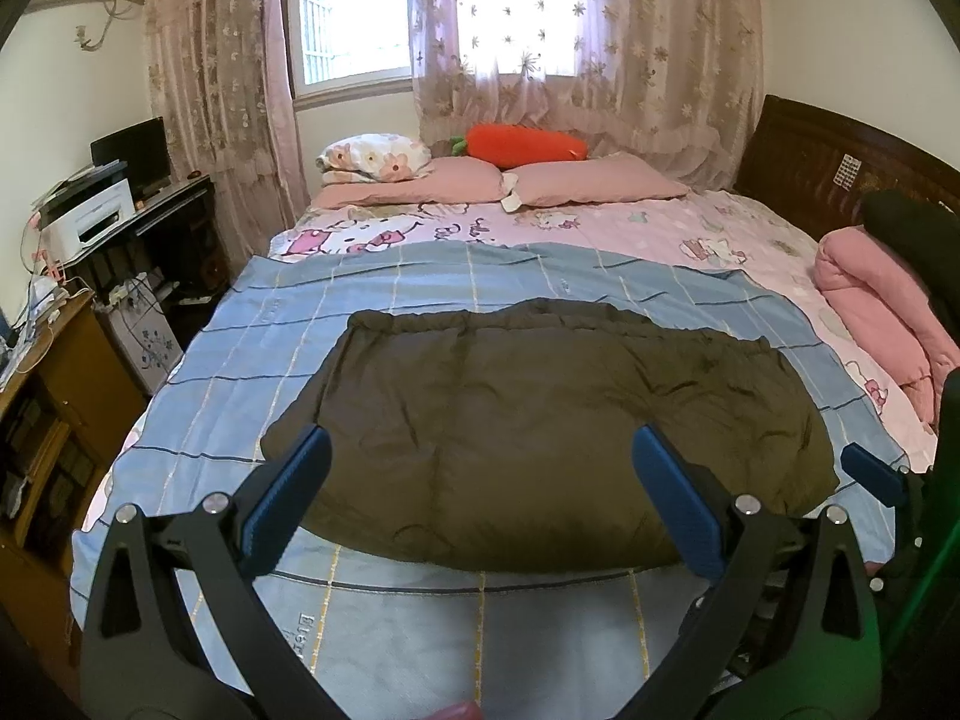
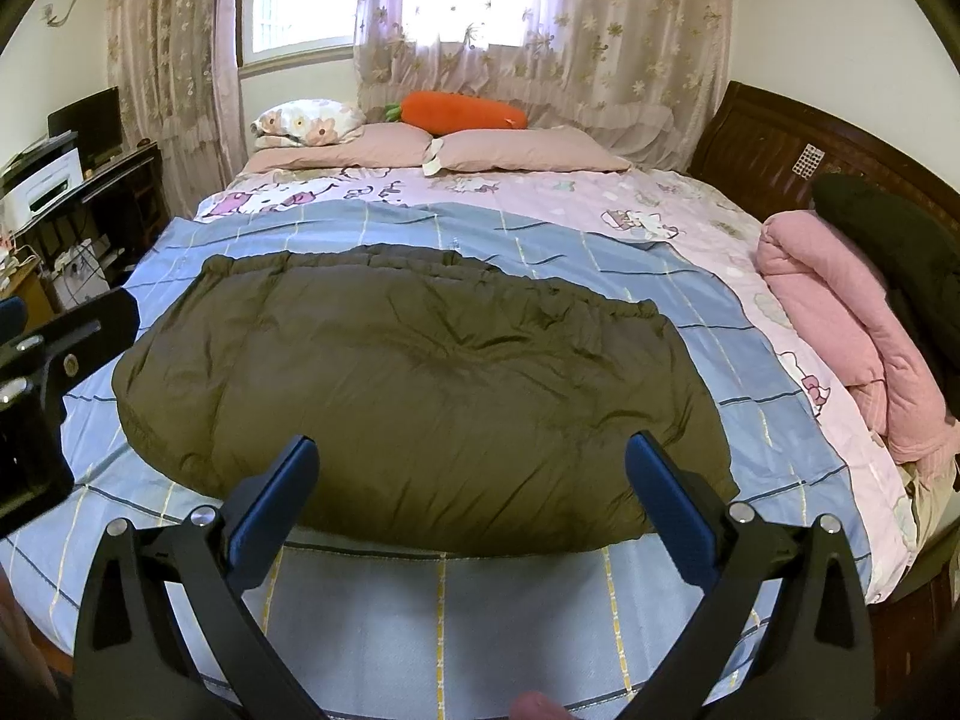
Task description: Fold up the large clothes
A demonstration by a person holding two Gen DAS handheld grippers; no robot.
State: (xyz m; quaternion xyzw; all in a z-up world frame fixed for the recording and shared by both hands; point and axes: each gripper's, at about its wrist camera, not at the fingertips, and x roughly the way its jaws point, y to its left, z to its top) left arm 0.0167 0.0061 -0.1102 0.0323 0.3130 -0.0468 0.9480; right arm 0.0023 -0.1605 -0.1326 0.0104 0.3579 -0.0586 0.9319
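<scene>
- A large dark olive padded garment (image 1: 540,438) lies spread flat on a blue checked sheet (image 1: 252,348) that covers the near part of the bed (image 1: 660,228).
- The garment's gathered, elasticated edge is on the far side, toward the pillows; its near edge bulges just short of the bed's front edge.
- The left gripper (image 1: 480,498) hovers above the near edge of the garment with its blue-padded fingers spread wide and nothing between them.
- The right gripper (image 2: 474,492) hangs over the same near edge, a little further right, likewise wide apart and empty.
- In the left wrist view one blue fingertip of the right gripper shows at the right margin, so the two tools are side by side.
- Beyond the blue sheet the bed has a pink cartoon-print cover (image 2: 540,192), two pink pillows (image 2: 528,150), a flowered pillow (image 2: 309,120) and an orange carrot-shaped cushion (image 2: 462,111).
- A folded pink quilt (image 2: 840,324) sits on the right side of the bed, well apart from the garment.
- A printer (image 1: 96,216) stands on a dark counter (image 1: 174,204) left of the bed.
</scene>
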